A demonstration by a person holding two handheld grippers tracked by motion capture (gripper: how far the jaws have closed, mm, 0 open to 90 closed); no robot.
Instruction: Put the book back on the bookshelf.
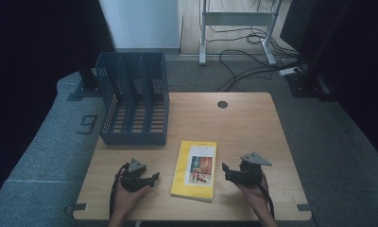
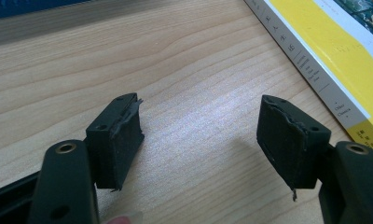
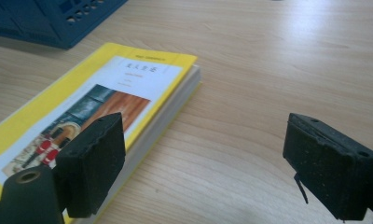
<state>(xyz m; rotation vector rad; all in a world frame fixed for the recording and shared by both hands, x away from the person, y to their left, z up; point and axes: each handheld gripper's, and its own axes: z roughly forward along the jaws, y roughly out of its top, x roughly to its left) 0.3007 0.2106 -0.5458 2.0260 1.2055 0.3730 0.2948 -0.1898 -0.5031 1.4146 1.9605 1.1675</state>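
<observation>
High view shows both grippers, left gripper [image 1: 155,177] and right gripper [image 1: 225,168], spread empty beside the yellow book [image 1: 195,170]; a shallow pinch on its thin edge could slip off.

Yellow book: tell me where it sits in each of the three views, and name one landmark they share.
High view: the yellow book lies flat at the table's near middle, between the two grippers.
Left gripper view: its spine and cover run along the upper right edge.
Right gripper view: it fills the left half, cover up.
Shared landmark: the blue file rack, a dark strip at top left, a corner at top left.

Overhead camera; 2 close book [image 1: 195,170] views
</observation>
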